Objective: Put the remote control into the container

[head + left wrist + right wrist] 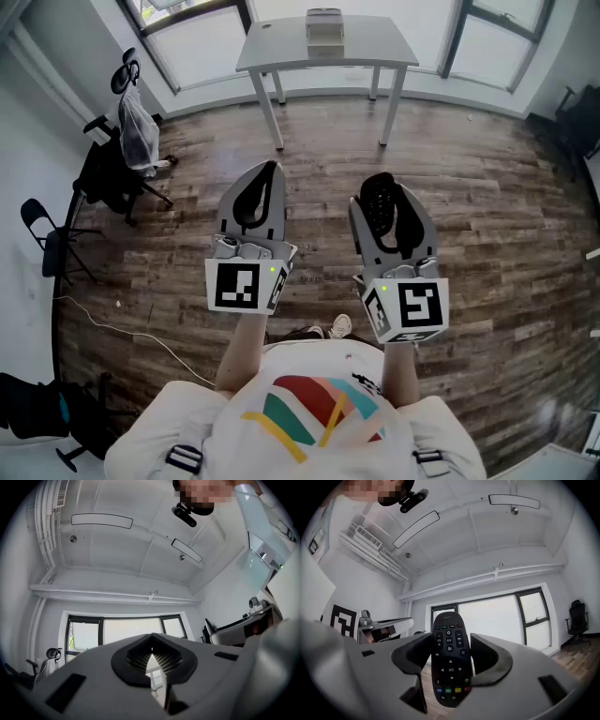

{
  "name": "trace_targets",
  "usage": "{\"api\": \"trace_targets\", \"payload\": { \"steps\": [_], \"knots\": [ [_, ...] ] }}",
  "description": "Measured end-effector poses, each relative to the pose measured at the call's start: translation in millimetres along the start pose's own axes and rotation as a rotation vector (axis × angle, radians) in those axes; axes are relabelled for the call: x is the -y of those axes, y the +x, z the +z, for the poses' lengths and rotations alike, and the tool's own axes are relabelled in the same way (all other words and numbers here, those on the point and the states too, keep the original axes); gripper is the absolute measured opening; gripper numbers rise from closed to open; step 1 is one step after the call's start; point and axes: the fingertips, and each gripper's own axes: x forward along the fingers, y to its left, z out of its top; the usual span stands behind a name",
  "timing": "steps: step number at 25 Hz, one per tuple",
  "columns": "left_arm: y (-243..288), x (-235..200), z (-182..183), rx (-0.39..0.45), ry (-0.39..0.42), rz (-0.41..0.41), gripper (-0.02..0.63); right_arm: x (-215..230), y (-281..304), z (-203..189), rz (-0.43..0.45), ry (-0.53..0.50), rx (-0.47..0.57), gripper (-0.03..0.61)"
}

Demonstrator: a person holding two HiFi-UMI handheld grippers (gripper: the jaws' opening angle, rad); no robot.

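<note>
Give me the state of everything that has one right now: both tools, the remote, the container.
left tool: shut, nothing between the jaws.
right tool: shut on the remote.
remote: gripped lengthwise between the jaws, buttons facing that tool's camera, not yet in the container.
container: standing on the table across the room; too far to tell what is inside.

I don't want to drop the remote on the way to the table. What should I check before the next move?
1. Remote control between the right gripper's fingers: ok, gripped around its middle.
2. Left gripper free: ok, fingers together, nothing in them.
3. Container in sight: ok, on the table, far ahead.
4. Container open on top: cannot tell from here.
</note>
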Motion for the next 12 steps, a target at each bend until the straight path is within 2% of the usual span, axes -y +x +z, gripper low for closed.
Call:
{"api": "trace_targets", "payload": {
  "steps": [6, 12],
  "knots": [
    [1, -1, 1, -0.001, -0.003, 0.005, 0.008, -3, 0, 7, 0.013, -0.009, 0.018, 0.259],
    [2, 1, -2, -0.001, -0.016, 0.011, 0.008, 7, -4, 9, -0.010, -0.011, 0.027, 0.259]
  ]
}}
